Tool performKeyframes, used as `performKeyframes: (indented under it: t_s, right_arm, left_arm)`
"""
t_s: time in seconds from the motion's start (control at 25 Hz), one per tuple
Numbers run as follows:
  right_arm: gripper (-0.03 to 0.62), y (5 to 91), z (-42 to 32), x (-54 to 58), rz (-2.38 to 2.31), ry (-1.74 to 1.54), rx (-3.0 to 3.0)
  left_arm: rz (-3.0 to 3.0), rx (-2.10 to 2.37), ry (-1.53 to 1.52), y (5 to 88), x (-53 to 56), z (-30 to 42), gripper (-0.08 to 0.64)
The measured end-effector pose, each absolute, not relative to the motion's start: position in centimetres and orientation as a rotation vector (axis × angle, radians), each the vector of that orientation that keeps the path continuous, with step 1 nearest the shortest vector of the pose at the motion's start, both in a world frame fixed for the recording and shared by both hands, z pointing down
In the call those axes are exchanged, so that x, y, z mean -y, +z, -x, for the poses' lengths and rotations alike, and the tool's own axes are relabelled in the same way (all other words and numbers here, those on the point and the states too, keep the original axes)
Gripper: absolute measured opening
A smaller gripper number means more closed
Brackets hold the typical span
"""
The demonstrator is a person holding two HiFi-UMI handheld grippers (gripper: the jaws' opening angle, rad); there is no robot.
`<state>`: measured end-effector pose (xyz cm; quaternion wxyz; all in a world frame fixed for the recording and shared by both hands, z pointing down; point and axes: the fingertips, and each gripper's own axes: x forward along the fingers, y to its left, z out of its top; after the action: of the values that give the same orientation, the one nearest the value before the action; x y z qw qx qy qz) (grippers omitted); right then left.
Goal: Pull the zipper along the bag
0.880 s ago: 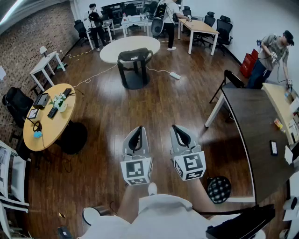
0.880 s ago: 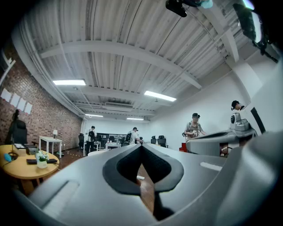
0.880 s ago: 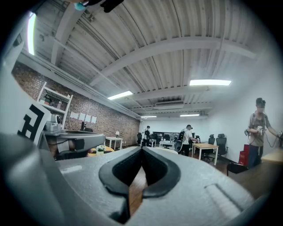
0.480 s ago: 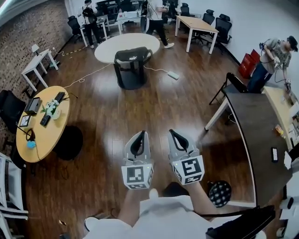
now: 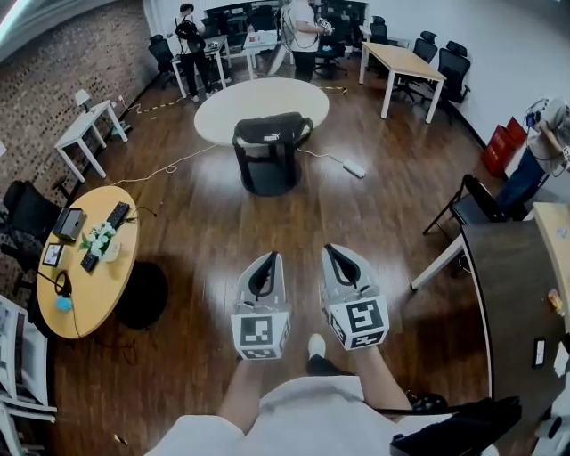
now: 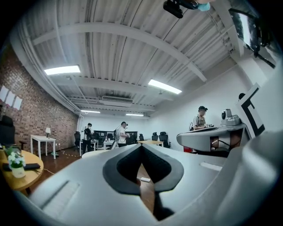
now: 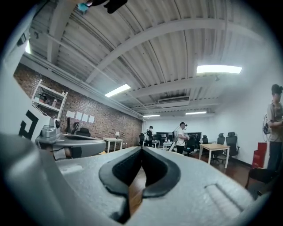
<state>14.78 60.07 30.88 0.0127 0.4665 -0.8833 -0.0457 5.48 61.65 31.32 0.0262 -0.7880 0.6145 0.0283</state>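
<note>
A black bag (image 5: 270, 134) lies on a white round table (image 5: 223, 102) far ahead across the wooden floor in the head view. My left gripper (image 5: 266, 261) and right gripper (image 5: 336, 253) are held side by side in front of the person's body, well short of the bag. Both point toward it. The left gripper (image 6: 141, 146) has its jaws shut tip to tip with nothing between them. The right gripper (image 7: 141, 149) is likewise shut and empty. In both gripper views the jaws hide the bag.
A yellow round table (image 5: 89, 276) with small items stands at the left, and a dark desk (image 5: 512, 285) and a black chair (image 5: 470, 207) at the right. A power strip (image 5: 354, 169) and cable lie on the floor near the white table. People (image 5: 303, 27) stand at the back.
The person has stepped forward, and the bag and white table look slightly nearer and lower in the head view. Both grippers stay shut and side by side.
</note>
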Motion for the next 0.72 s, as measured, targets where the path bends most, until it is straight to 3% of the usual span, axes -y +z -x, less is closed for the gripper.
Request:
performKeyframes:
  t_s: [0.24, 0.72]
  right_arm:
    - [-0.012, 28.0, -16.4, -47.8, -1.476, -0.163, 2.794]
    - [-0.012, 35.3, -14.2, -31.1, -1.430, 0.053, 2.710]
  left_arm:
    - [2.375, -1.905, 0.033, 29.5, -49.6, -6.0, 0.017]
    - [2.448, -1.976, -0.056, 34.5, -33.5, -2.8, 0.017]
